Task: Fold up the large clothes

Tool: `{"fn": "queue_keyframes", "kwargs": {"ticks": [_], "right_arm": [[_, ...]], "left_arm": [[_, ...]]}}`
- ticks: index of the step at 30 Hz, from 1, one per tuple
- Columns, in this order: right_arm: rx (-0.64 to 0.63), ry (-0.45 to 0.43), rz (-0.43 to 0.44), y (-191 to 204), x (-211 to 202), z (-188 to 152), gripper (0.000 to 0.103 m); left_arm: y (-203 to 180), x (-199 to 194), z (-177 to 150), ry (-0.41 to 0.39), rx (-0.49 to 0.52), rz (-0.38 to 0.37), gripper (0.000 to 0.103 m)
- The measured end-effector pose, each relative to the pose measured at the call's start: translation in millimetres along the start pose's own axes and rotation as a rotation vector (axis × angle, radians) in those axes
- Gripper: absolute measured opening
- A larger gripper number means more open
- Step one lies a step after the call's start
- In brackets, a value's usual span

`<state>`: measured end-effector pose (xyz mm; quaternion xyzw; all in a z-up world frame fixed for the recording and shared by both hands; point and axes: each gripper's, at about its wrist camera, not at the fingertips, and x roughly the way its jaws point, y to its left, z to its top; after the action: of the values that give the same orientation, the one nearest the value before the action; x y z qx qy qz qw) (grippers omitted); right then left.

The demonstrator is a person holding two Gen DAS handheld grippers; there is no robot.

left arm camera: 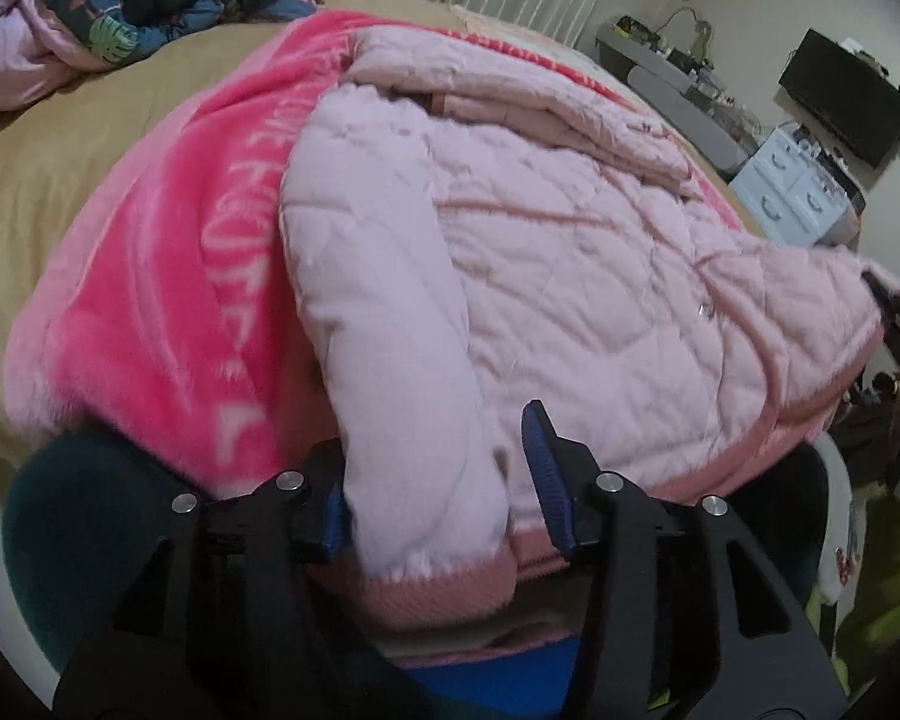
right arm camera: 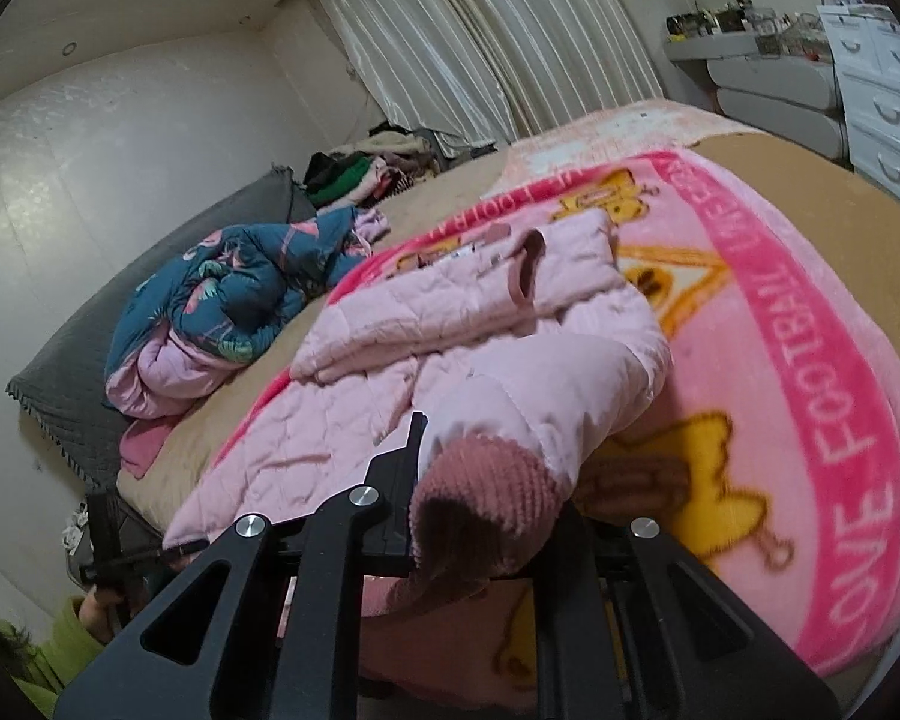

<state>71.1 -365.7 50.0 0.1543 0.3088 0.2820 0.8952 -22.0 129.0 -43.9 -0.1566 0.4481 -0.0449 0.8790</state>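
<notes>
Jacket: one pale pink quilted jacket (left arm camera: 540,252), puffy, stitched in diamond shapes, with darker pink ribbed knit at cuffs and hem; it lies spread on the blanket on the bed, its front up, small snaps showing along the opening.
Sleeves: two; one (left arm camera: 402,408) is laid along the jacket's near side, its ribbed cuff (left arm camera: 444,594) toward the left tool; the other (right arm camera: 546,414) is raised off the blanket by its cuff (right arm camera: 486,498).
Blanket: one fleece blanket (left arm camera: 150,312), plush and shiny, hot pink border with white block letters, paler pink middle with yellow cartoon figures; it lies under the jacket.
Bed: one, covered by a smooth tan sheet (left arm camera: 48,180); a grey quilted pillow (right arm camera: 90,348) sits at its far edge.
Other clothes: one crumpled bundle (right arm camera: 234,300), teal with a leaf and flamingo print and a pale pink lining, lies on the sheet well apart from the jacket; a further heap of mixed clothes (right arm camera: 354,174) sits by the curtain (right arm camera: 480,42).
Left tool: the left gripper (left arm camera: 444,480), black with blue ribbed pads, stands parted around the near sleeve; the sleeve lies loose between the fingers, not pinched.
Right tool: the right gripper (right arm camera: 492,480) is clenched on the ribbed cuff, whose knit bunches over the fingers.
Drawers: white chest of drawers (right arm camera: 882,96) with curved handles, contents hidden.
</notes>
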Motion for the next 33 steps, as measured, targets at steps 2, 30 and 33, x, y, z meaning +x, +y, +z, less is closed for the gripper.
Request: {"fn": "queue_keyframes", "kwargs": {"ticks": [2, 30, 33], "right_arm": [[-0.004, -0.007, 0.004, 0.8, 1.8, 2.8, 0.012], [0.026, -0.060, 0.015, -9.1, 0.1, 30.0, 0.012], [0.039, -0.065, 0.012, -11.0, -0.6, 36.5, 0.012]], "left_arm": [[1.6, 2.4, -6.8, 0.023, -0.003, -0.008, 0.047], [-27.1, -64.0, 88.9, -0.353, 0.046, -0.025, 0.008], [-28.8, -66.7, 101.9, -0.394, 0.037, -0.015, 0.008]]}}
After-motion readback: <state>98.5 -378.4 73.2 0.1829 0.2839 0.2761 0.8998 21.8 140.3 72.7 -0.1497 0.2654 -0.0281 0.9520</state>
